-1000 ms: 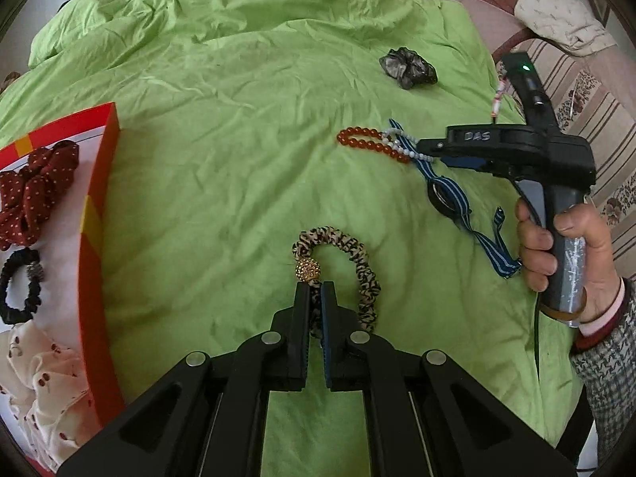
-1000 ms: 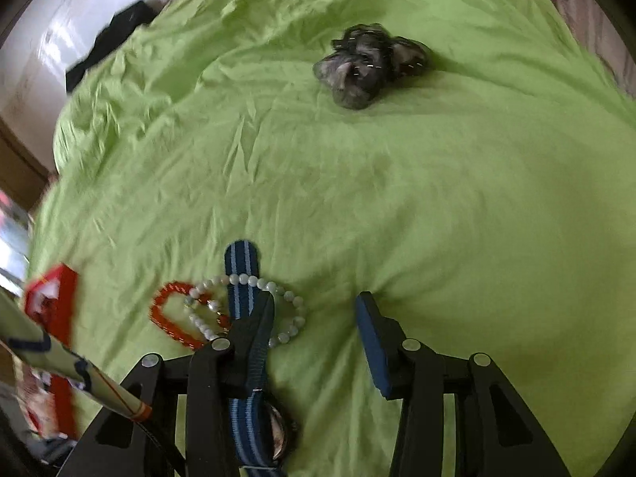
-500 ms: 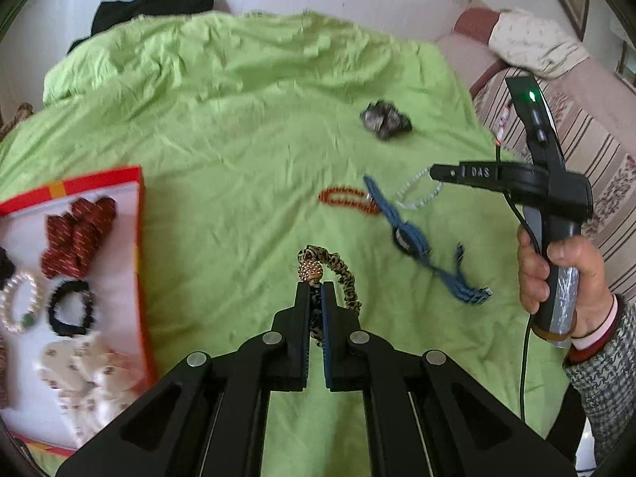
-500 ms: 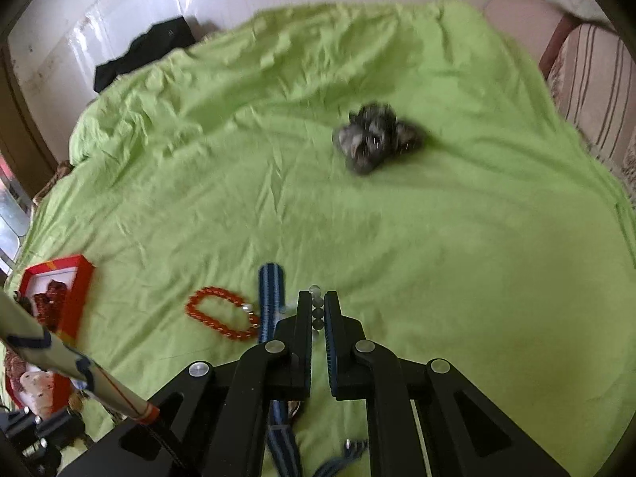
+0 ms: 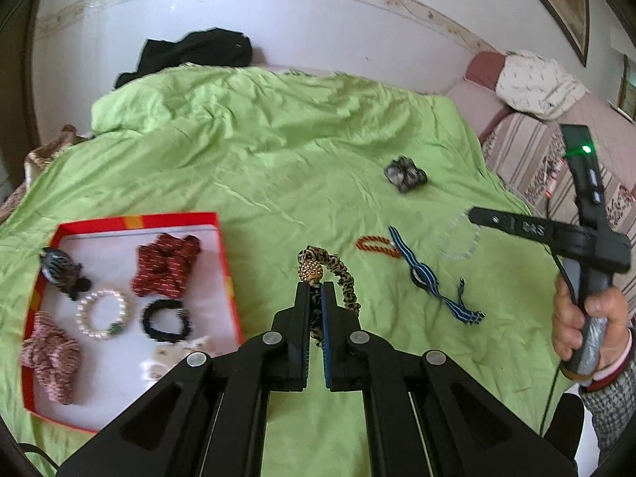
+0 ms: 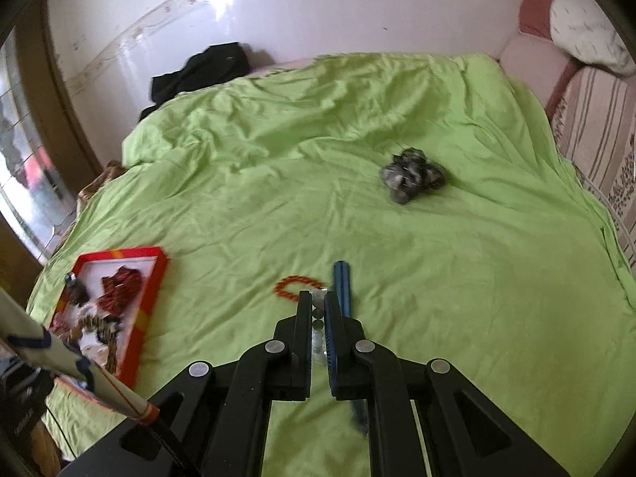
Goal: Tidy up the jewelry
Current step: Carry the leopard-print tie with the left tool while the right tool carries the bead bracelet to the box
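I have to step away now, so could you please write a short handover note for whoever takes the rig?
Left gripper: shut on the leopard-print scrunchie, lifted.
Right gripper: shut on the clear bead bracelet, lifted.
Red tray: already holds scrunchies, a pearl bracelet and a black hair tie.
Left on the green bedspread: orange bead bracelet, blue striped strap, grey scrunchie.

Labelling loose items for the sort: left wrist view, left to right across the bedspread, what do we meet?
Red tray → leopard-print scrunchie, held in the left gripper → orange bead bracelet → blue striped strap → clear bead bracelet, hanging from the right gripper.
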Demonstrator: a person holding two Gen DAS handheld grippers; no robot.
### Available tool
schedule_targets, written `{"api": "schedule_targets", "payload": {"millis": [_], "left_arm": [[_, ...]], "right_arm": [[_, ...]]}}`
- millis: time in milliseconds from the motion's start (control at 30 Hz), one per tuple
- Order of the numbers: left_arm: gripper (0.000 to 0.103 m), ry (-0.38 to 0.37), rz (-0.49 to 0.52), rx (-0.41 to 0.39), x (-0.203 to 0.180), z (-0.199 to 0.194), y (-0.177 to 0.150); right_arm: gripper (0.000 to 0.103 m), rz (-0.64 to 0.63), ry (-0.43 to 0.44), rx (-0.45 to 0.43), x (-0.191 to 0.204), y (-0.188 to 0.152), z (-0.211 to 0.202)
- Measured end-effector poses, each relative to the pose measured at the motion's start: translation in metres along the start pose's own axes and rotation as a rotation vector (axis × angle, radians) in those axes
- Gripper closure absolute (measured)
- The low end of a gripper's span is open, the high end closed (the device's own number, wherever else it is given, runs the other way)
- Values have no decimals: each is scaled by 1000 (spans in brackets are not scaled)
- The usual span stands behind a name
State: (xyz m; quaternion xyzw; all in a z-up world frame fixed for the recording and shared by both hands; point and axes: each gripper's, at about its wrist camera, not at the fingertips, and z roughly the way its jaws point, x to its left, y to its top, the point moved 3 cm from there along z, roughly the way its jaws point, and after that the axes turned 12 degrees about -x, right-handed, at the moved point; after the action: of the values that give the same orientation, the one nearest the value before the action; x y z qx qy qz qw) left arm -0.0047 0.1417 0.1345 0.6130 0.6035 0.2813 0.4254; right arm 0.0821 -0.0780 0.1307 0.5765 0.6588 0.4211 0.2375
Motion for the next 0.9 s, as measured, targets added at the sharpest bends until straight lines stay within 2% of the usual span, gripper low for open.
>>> {"api": "schedule_targets", "payload": {"millis": [133, 500, 900], "left_arm": [[98, 40, -6, -38, 14, -17, 7], [98, 212, 0, -113, 55, -50, 12], [98, 267, -2, -105, 78, -48, 6]], "right_arm": [[97, -25, 35, -10, 23, 2, -13], [96, -104, 122, -3, 85, -8, -24], [96, -164, 199, 17, 142, -16, -21]]}}
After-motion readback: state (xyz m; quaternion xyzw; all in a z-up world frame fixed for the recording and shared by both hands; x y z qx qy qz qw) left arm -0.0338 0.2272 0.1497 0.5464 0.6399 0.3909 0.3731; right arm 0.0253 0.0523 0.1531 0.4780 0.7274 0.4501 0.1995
